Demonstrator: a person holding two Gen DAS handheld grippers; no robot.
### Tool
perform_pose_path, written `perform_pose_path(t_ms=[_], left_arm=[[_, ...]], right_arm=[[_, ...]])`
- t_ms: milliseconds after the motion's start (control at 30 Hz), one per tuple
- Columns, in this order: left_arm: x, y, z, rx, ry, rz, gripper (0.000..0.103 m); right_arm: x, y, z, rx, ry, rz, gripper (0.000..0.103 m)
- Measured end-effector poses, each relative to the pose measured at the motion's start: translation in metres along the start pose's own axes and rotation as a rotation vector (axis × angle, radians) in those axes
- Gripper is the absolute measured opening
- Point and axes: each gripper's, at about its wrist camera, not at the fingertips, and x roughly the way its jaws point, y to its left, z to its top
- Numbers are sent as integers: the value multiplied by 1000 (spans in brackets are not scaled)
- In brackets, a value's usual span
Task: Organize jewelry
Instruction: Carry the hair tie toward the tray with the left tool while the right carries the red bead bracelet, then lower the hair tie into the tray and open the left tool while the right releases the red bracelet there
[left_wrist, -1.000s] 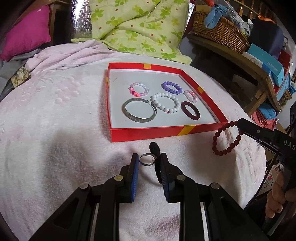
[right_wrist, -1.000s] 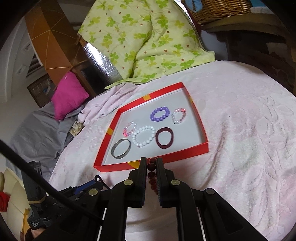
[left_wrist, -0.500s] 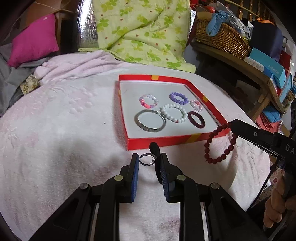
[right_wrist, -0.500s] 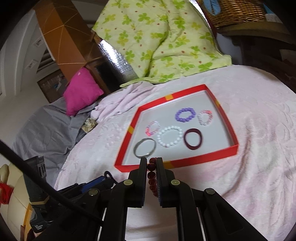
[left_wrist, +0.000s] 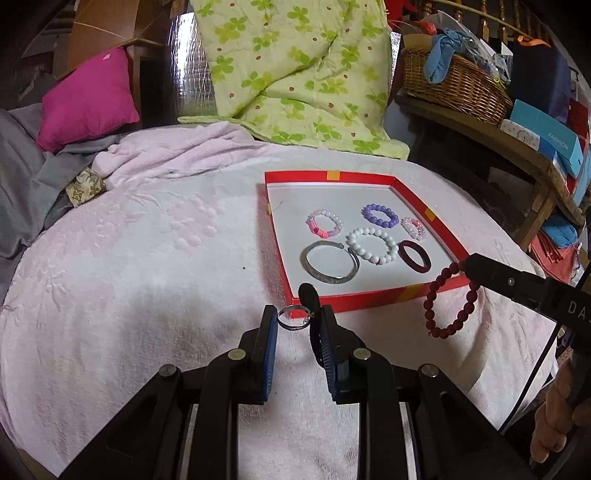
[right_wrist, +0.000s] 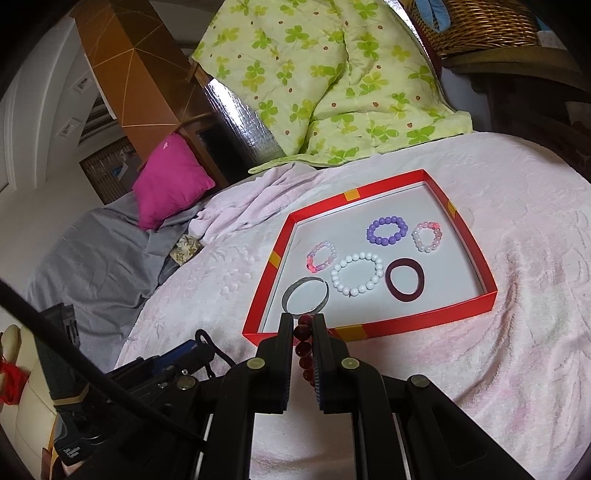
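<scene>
We grip a small silver ring (left_wrist: 293, 318) in our left tool (left_wrist: 295, 323) and a dark red bead bracelet (left_wrist: 452, 301) in our right tool (right_wrist: 303, 326), near the red tray (left_wrist: 369, 297).

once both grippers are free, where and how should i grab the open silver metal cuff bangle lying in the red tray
Probably best to pinch the band of the silver metal cuff bangle on the arc opposite its gap, coming from above. It lies flat on the floor of the red cardboard tray, so only its thin upright wall offers the fingers a hold. Its near arc is clear; the white bead bracelet crowds the gap end.
</scene>
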Motion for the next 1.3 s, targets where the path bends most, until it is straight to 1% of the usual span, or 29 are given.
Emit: perform_pose_path(t_ms=[200, 567, 833, 933, 1000, 1133, 1200, 1300], left_arm=[[-3, -2, 3, 4, -22, 5, 24], [-2, -10, 6, 14, -28, 0, 24], [1, -23, 13, 48, -34, 7, 24], [0, -27, 26, 37, -30, -31, 24], [-1, -31, 38, 39, -35, -56, 24], [-1, -40, 73, 52, -75, -95, 24], [4, -46, 87, 56, -97, -118, 24], [18, -52, 89, 53, -101, -125, 24]], right_arm=[[-3, 2, 2, -3, -18, 0, 11], [-14, -14, 9, 25, -46, -26, 11], [-28, -28, 25, 54, -94, -49, 11], [-33, -34, 38, 45, -127, -75, 11], [-33, -41, 47, 55, -133, -81, 11], [-27, -59, 71, 72, -135, -114, 11], [-22, -68, 80, 98, -136, -114, 11], [-7, -77, 85, 129, -113, -119, 11]])
